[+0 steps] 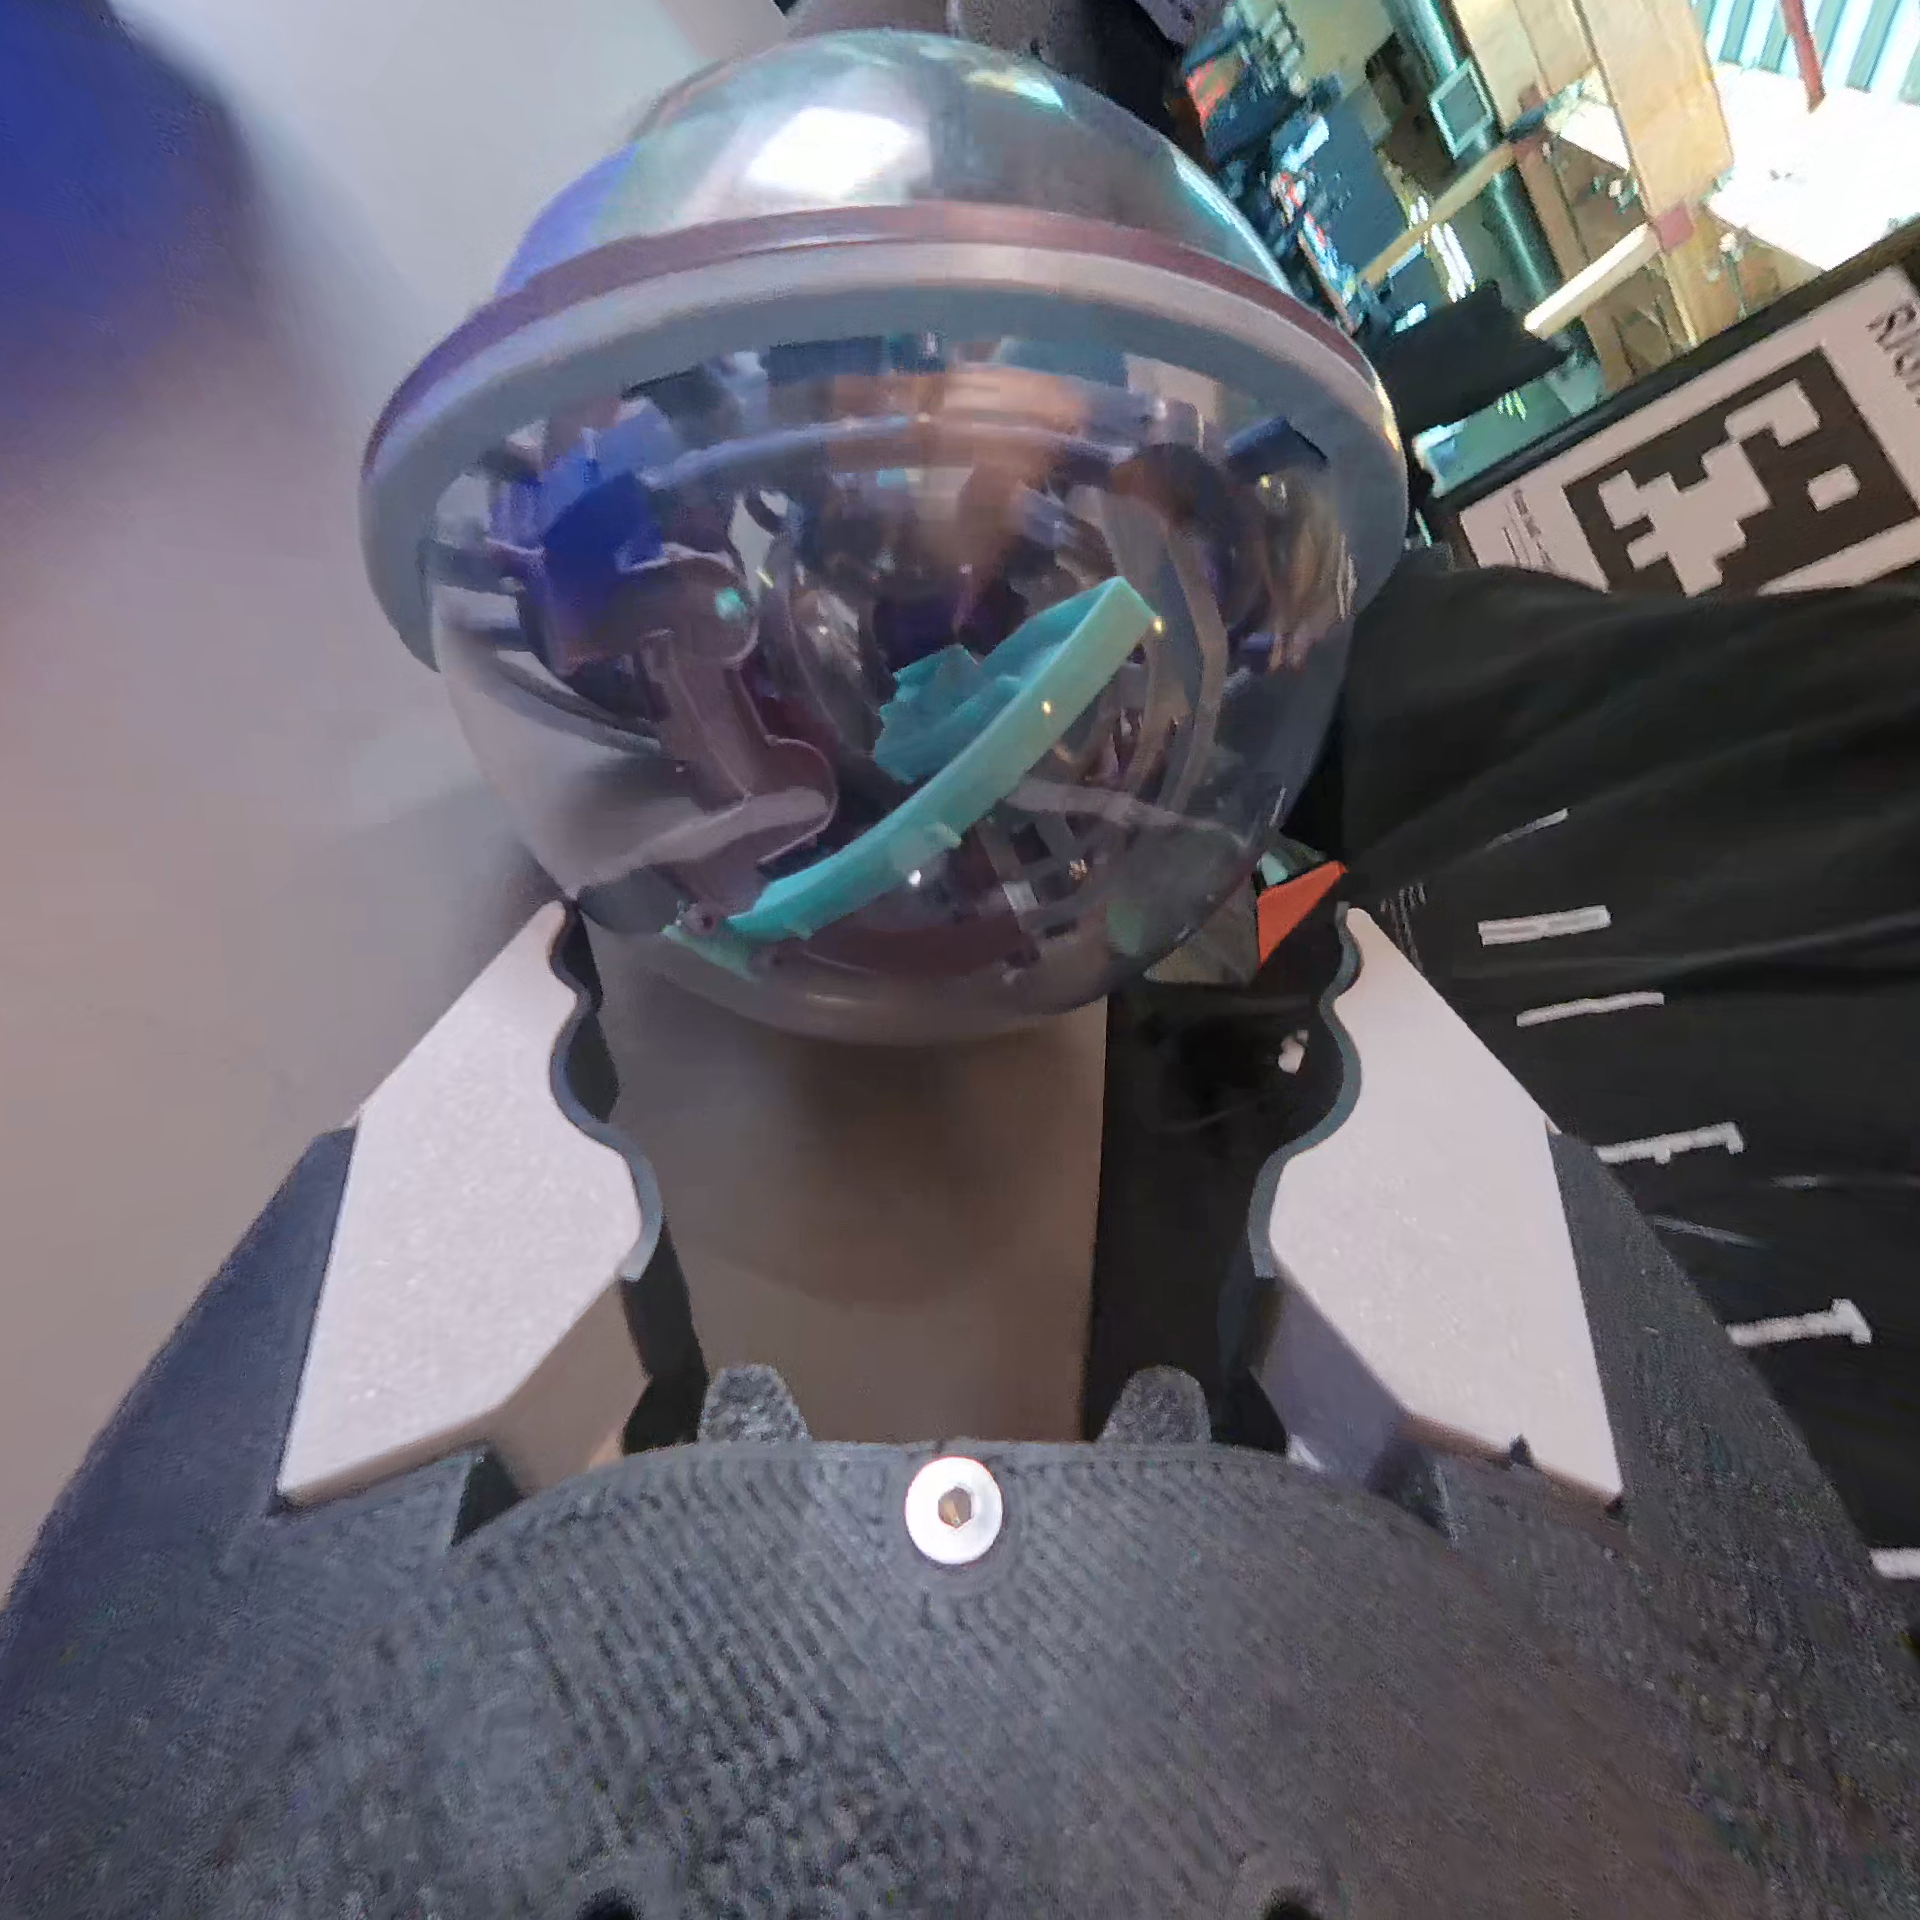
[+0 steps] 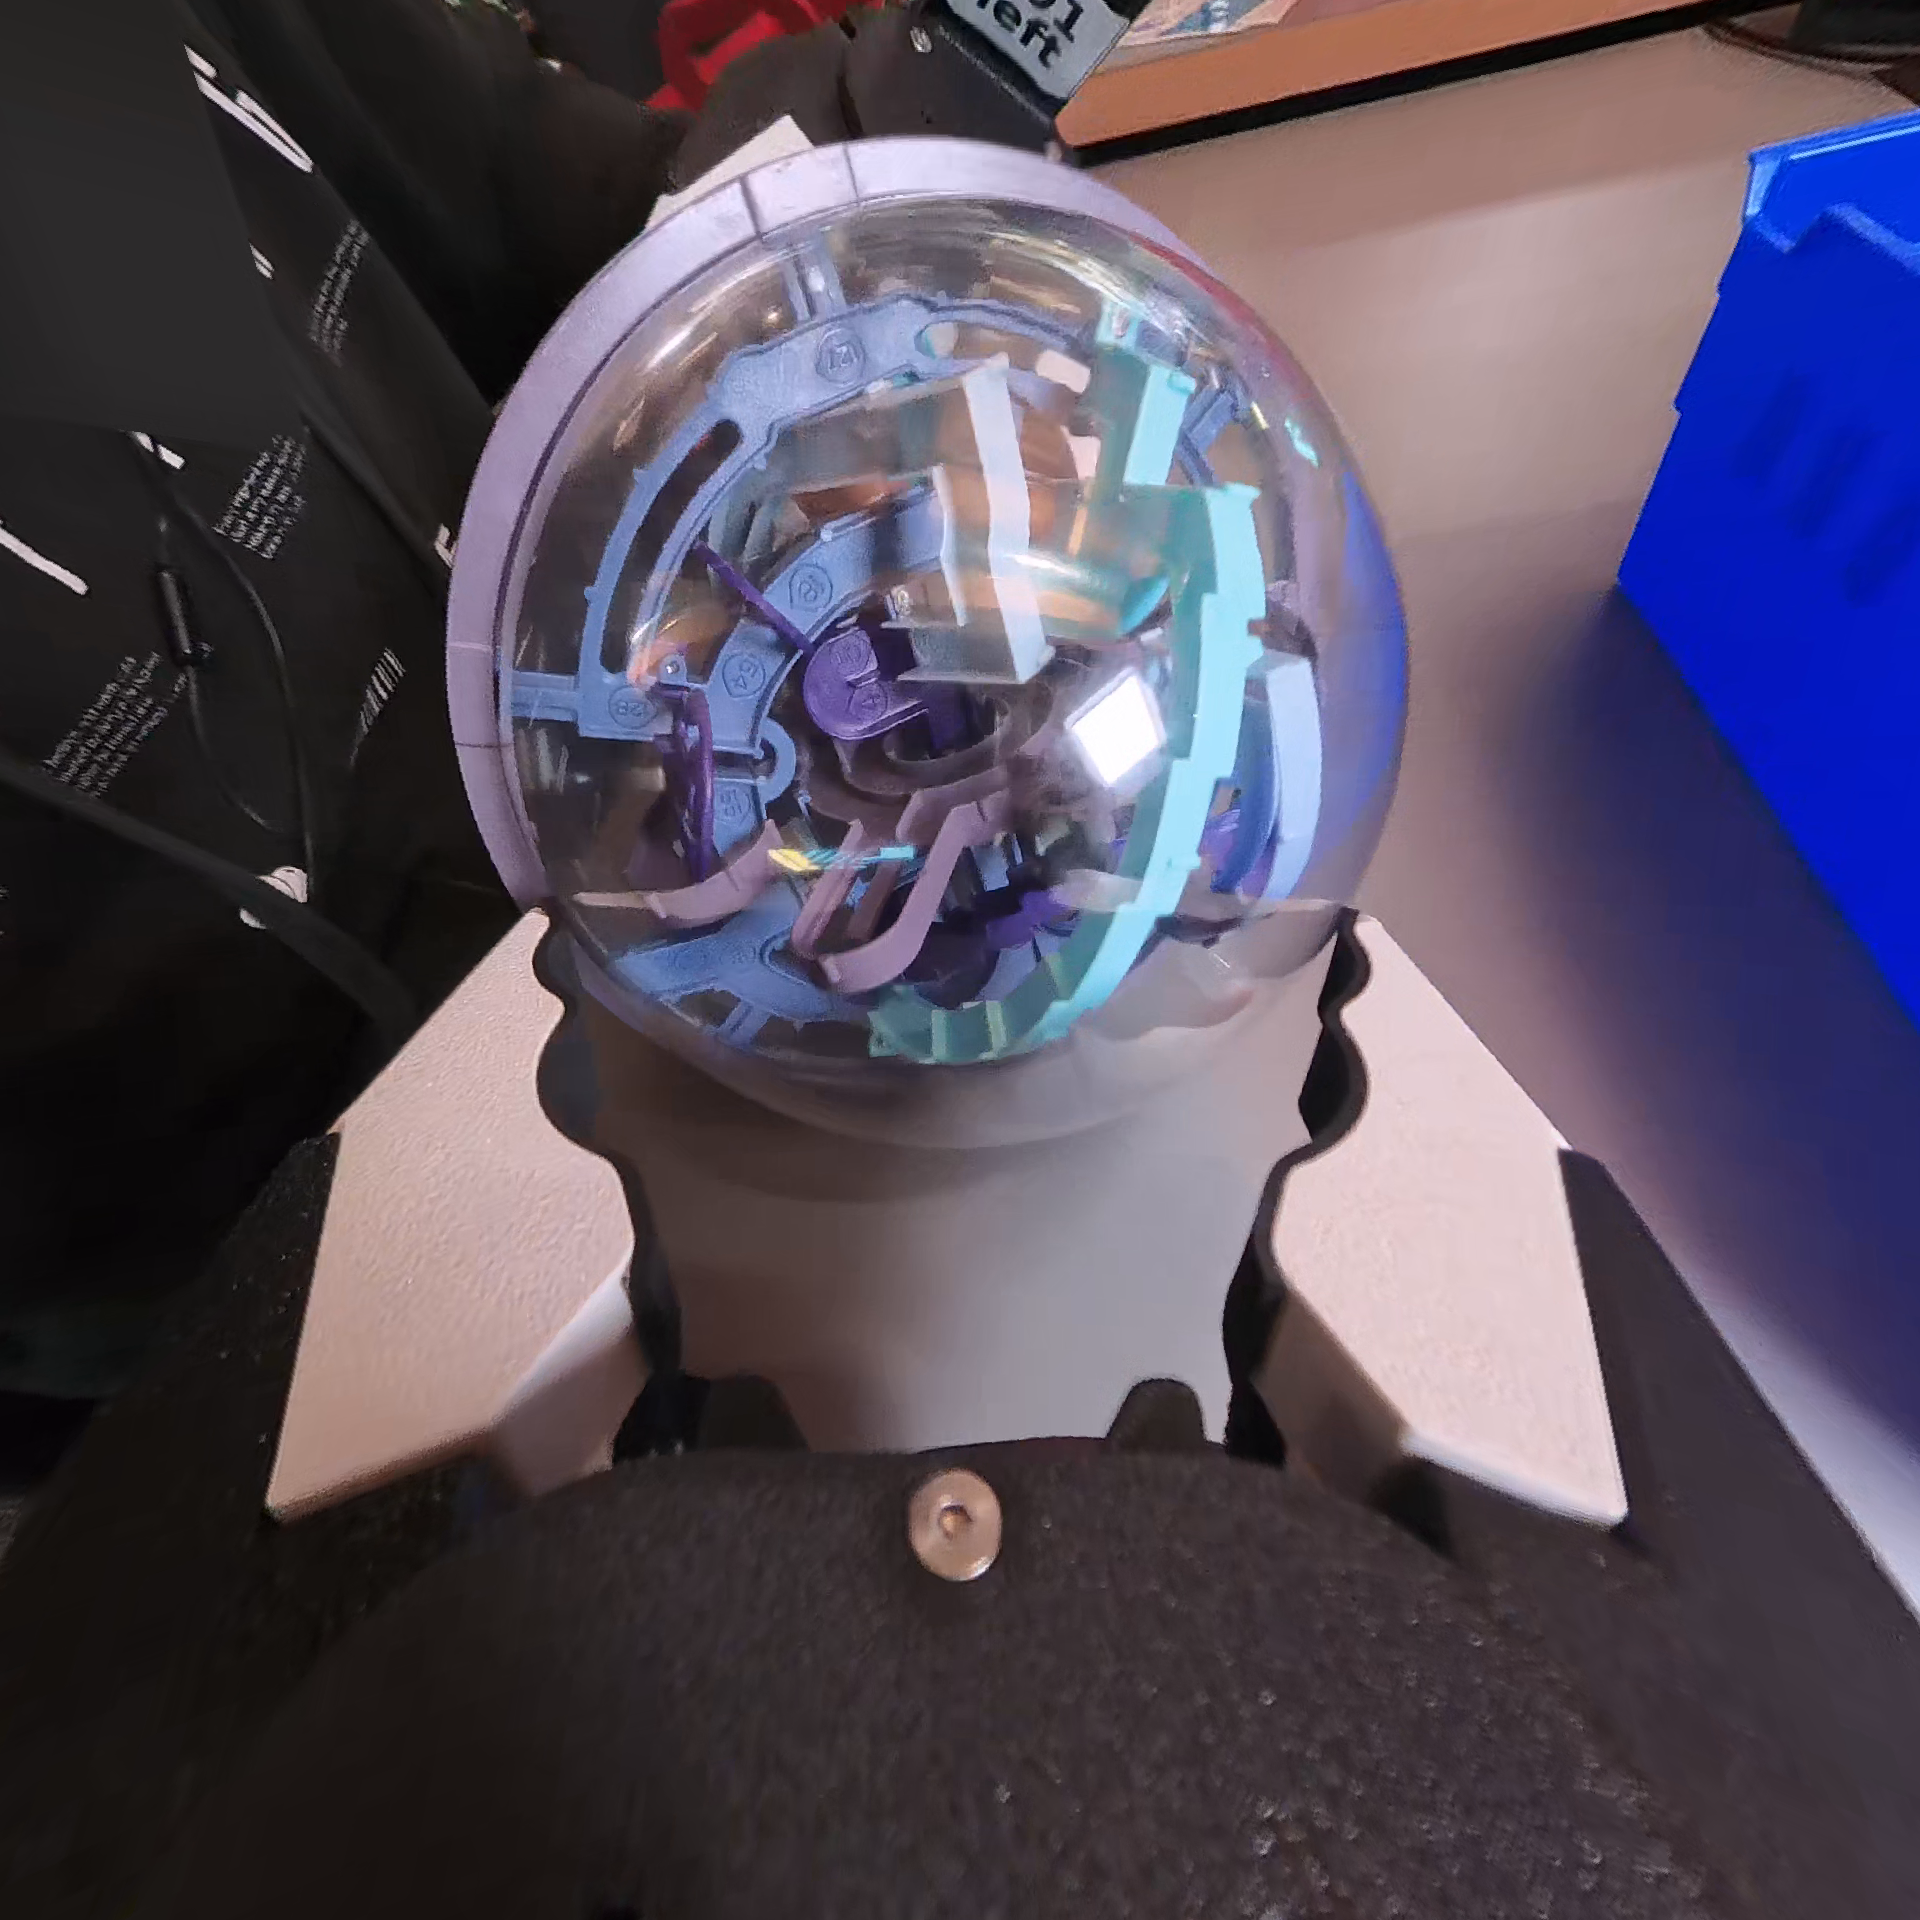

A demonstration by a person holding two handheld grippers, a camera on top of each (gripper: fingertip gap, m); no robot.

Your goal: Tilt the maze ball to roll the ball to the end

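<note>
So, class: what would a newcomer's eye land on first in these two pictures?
The clear maze ball fills the middle of both views, packed with blue, purple and teal tracks. It sits between the fingertips of the left gripper and right gripper, which meet it from opposite sides. A blue bin stands at the right edge.

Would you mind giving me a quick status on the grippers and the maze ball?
Left gripper and right gripper both open, cradling the maze ball from opposite sides. Small ball inside not clearly made out. Blue bin close on the right.
</note>
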